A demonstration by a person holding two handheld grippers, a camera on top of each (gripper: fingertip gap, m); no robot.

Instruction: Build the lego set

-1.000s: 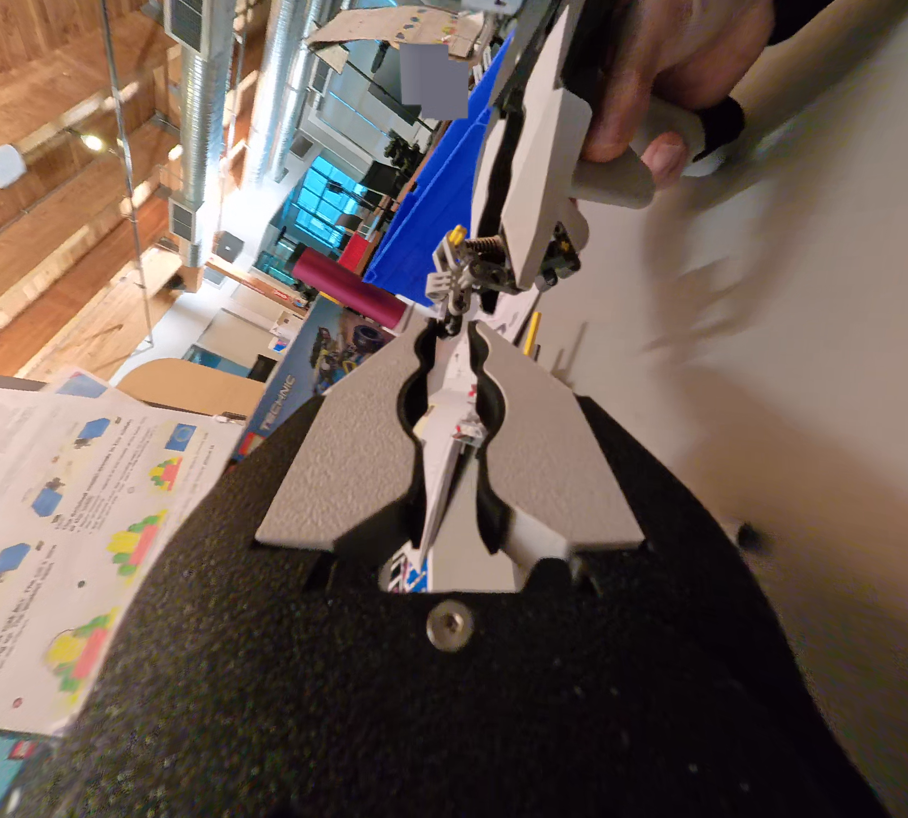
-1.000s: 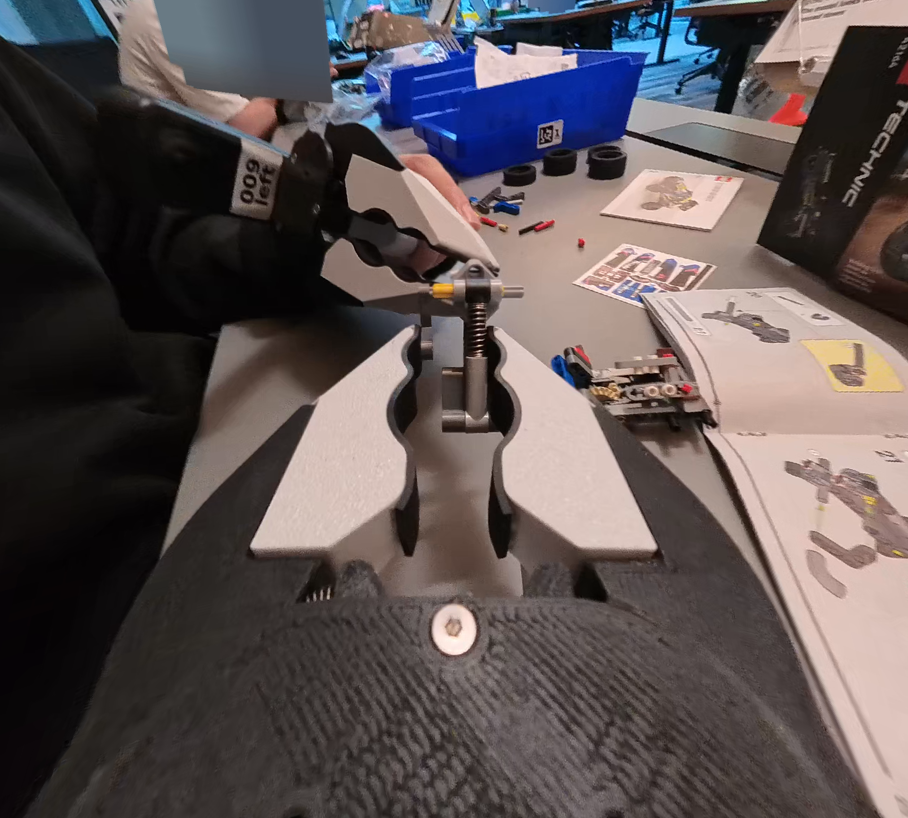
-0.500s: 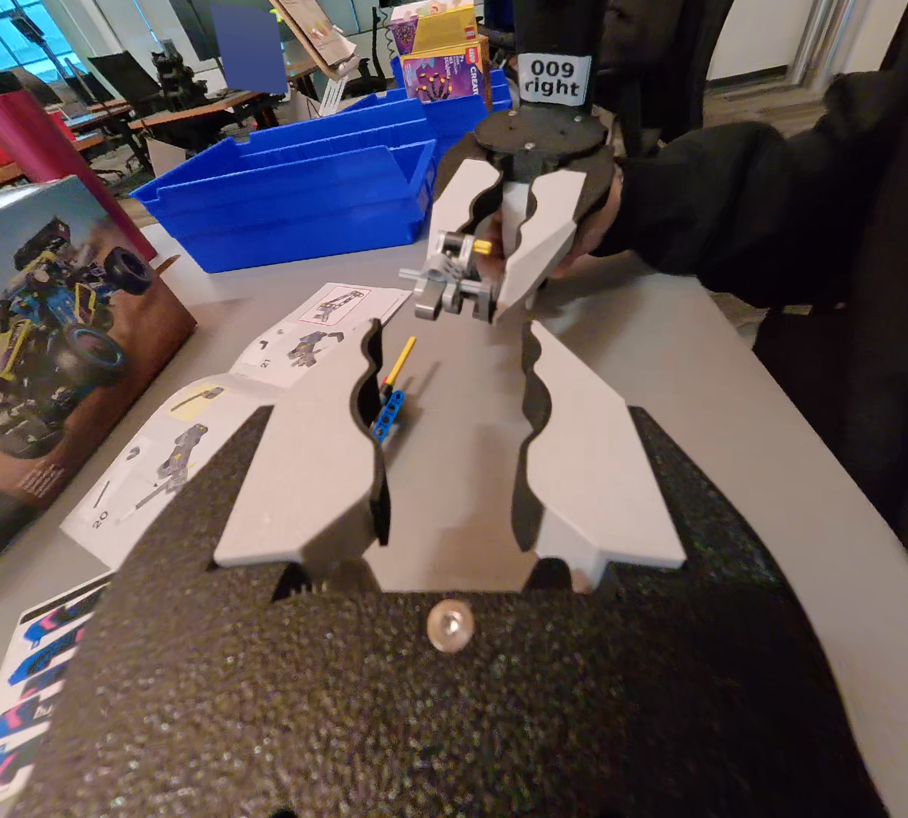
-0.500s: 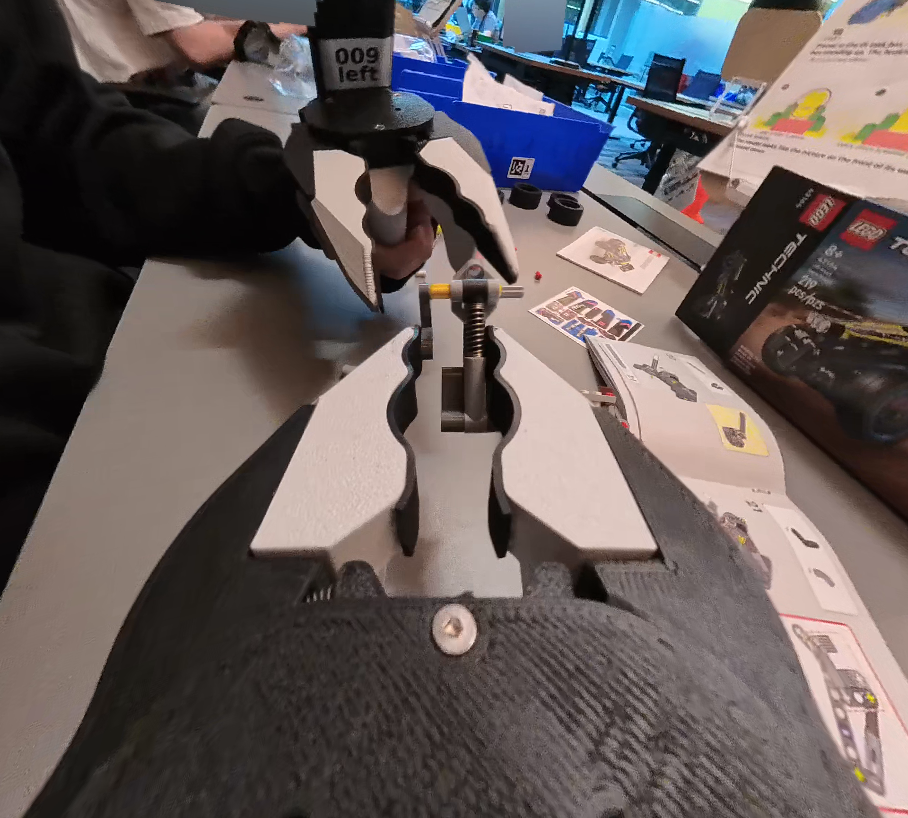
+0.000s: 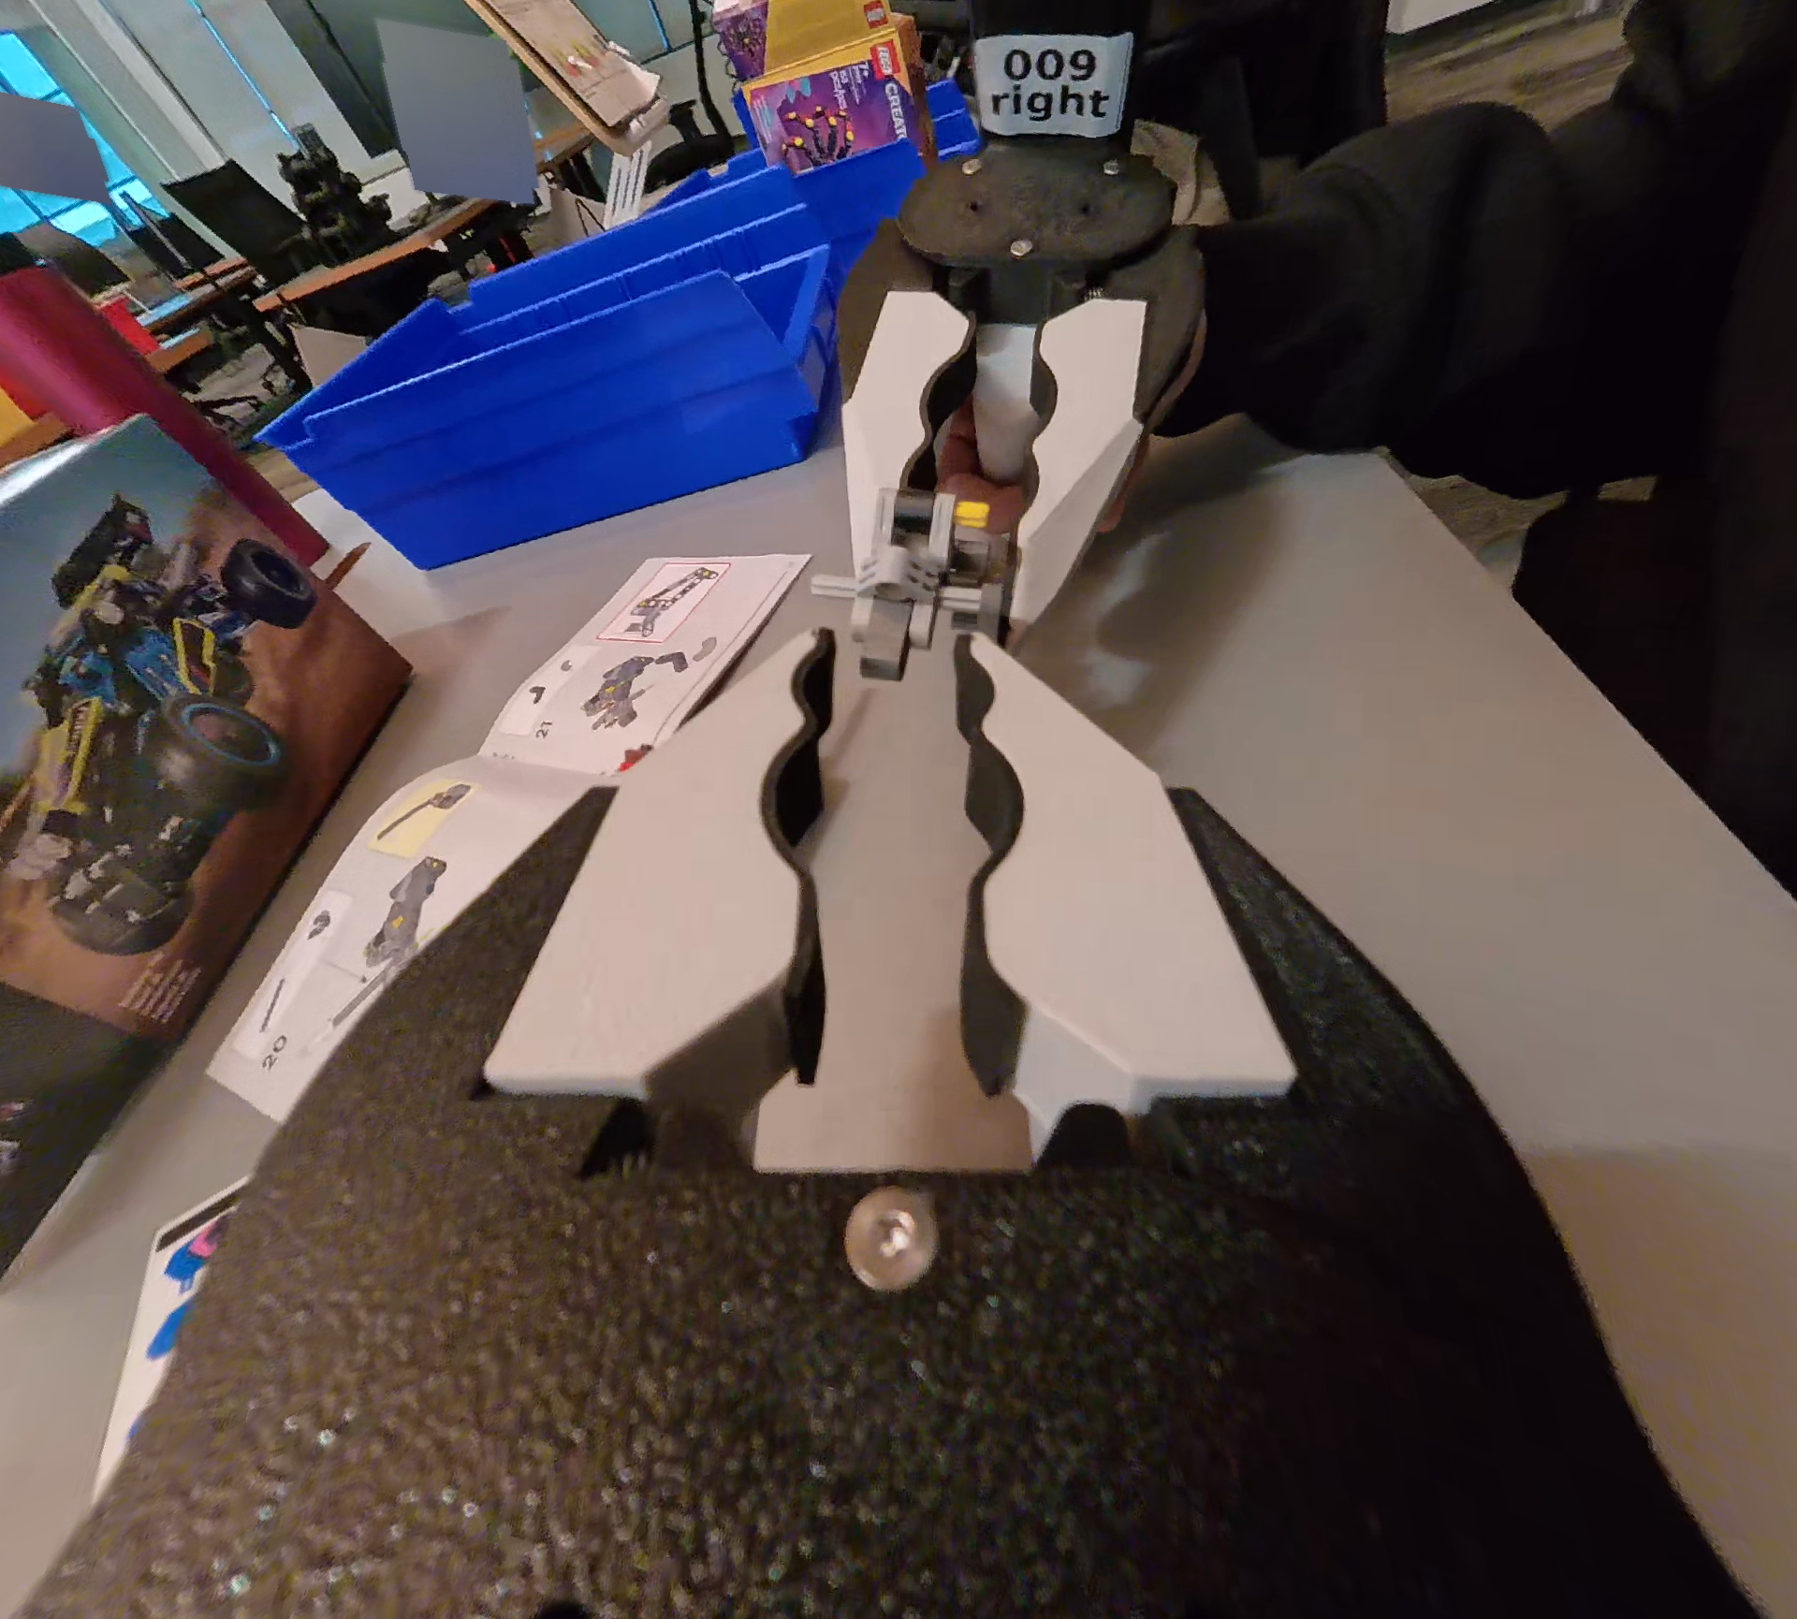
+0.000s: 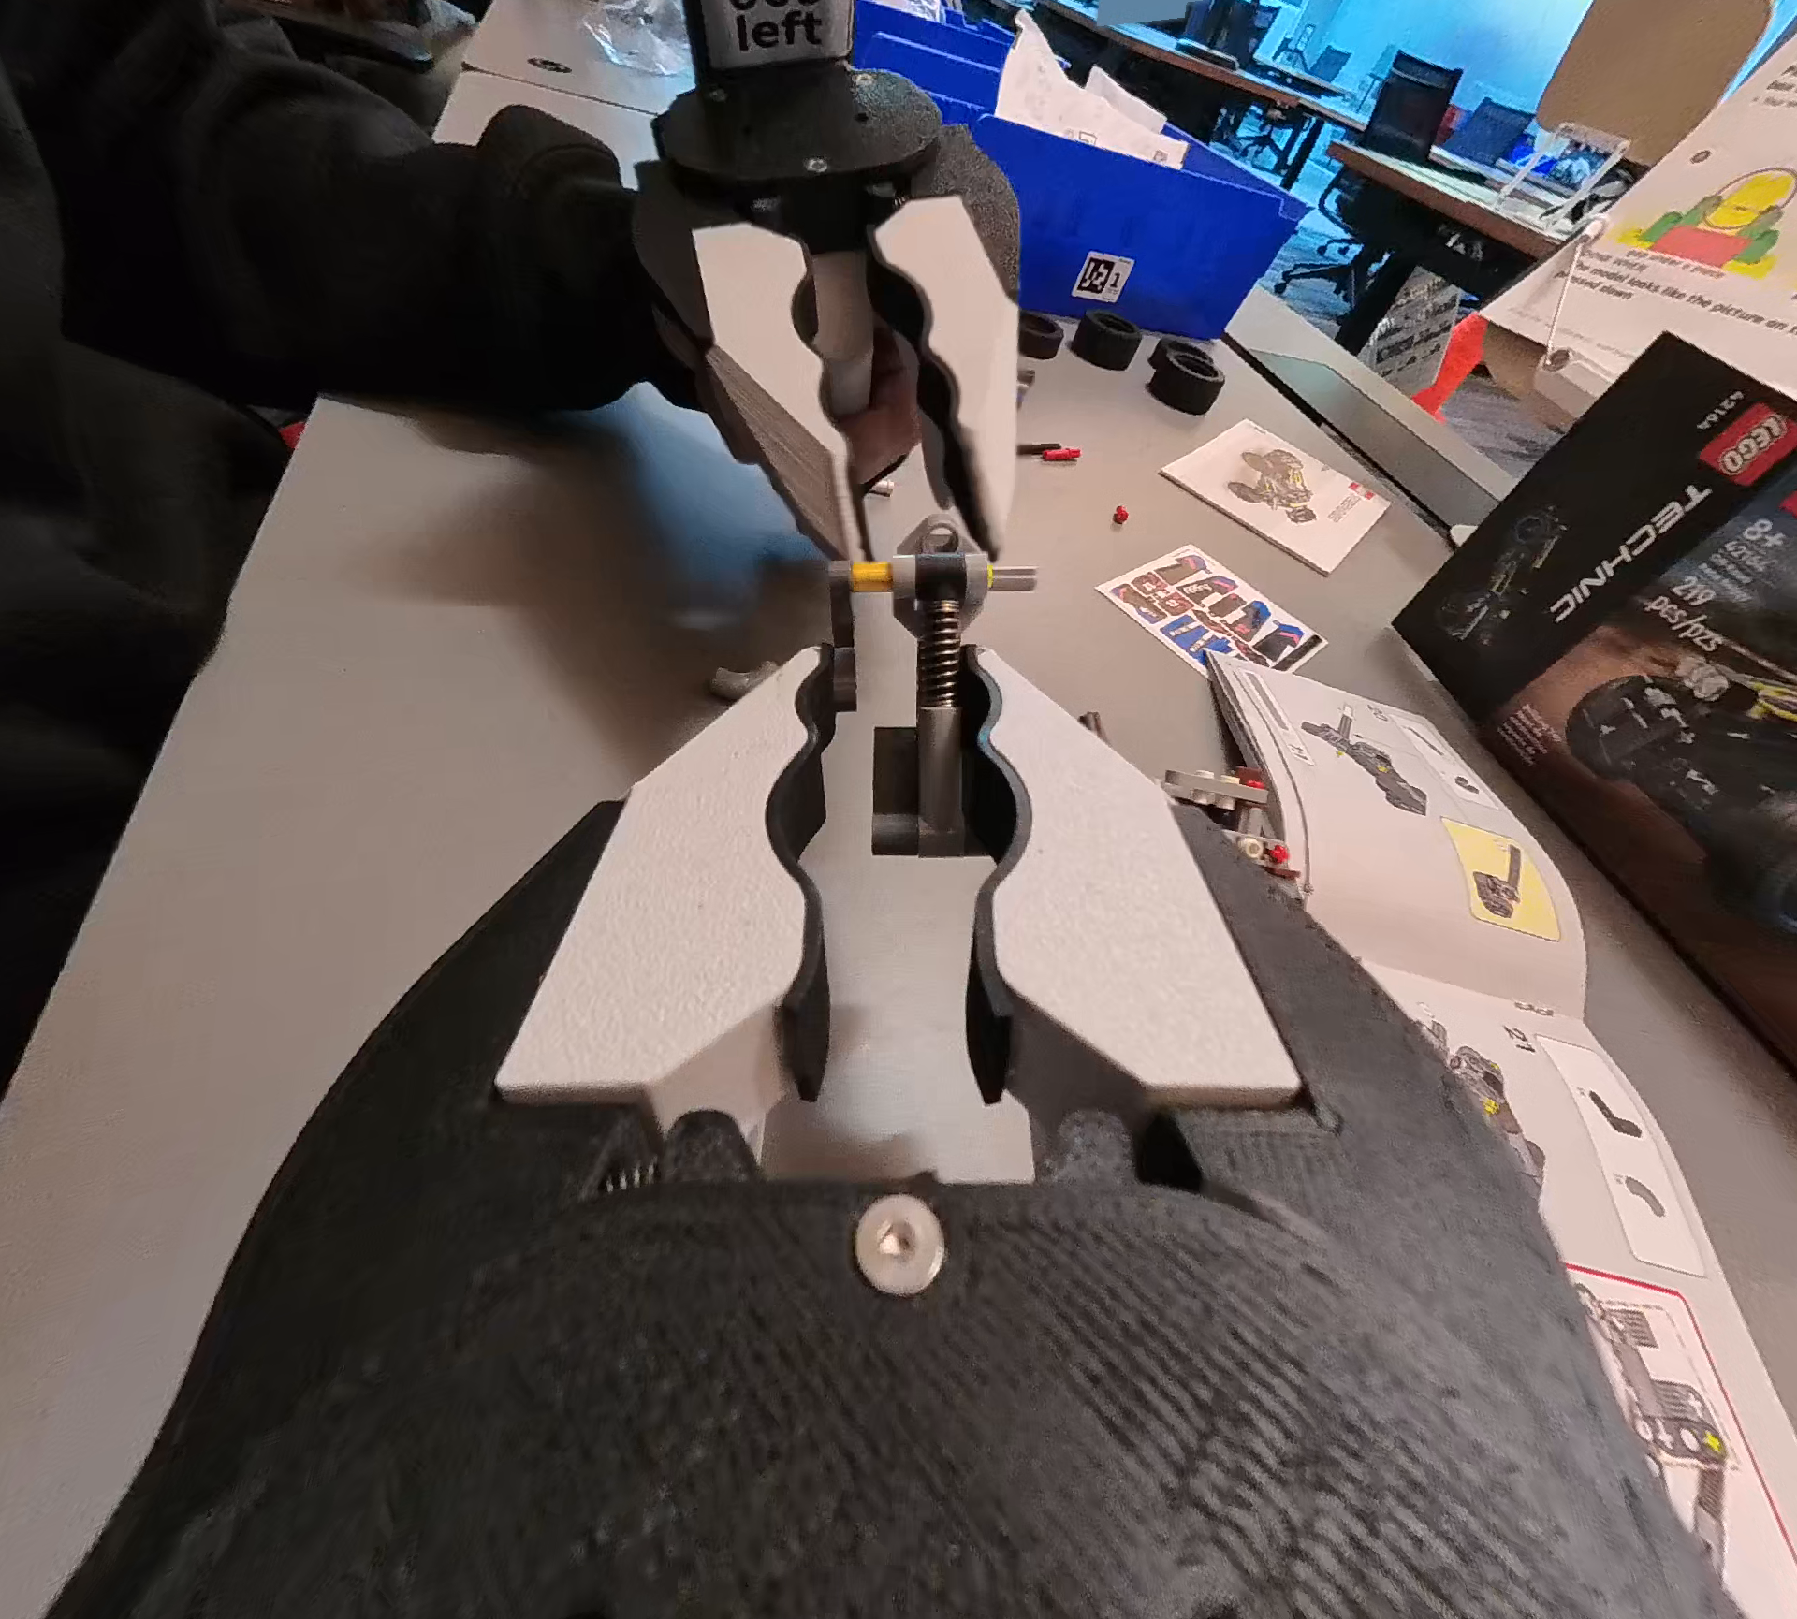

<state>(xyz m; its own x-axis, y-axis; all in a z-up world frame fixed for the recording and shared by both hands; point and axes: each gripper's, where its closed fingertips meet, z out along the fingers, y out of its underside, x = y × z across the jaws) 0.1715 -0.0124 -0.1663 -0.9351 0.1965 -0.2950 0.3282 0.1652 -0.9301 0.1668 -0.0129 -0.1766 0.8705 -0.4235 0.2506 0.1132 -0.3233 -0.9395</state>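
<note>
Lego assembly (image 6: 933,697): a small grey piece with a black coil spring on a shaft and a crosswise axle carrying a yellow bush, held off the table, upright in the right wrist view, between the two grippers.
Right gripper (image 6: 899,668): its jaws are clamped on the lower grey block of the assembly; the spring and axle stick out past the fingertips.
Left gripper (image 5: 895,658): its jaws stand apart with nothing between them; the fingertips sit just short of the assembly, and I cannot tell whether they touch it.
Facing: the two grippers point tip to tip, each held by a hand in a black sleeve.
Table (image 5: 1361,794): a plain grey top under both grippers.
Instruction booklet (image 6: 1410,843): open, lying on the table beside the right gripper's right finger.
Part-built chassis (image 6: 1225,804): grey, at the booklet's near edge, partly hidden by a page.
Sticker sheet (image 6: 1206,610): flat on the table beyond the booklet.
Set box (image 6: 1653,658): dark, lying at the table's edge next to the booklet.
Blue bins (image 5: 583,396): on the table behind the work area.
Black tyres (image 6: 1109,337): loose, in front of a blue bin.
Small red pieces (image 6: 1120,514): scattered on the table near the sticker sheet.
</note>
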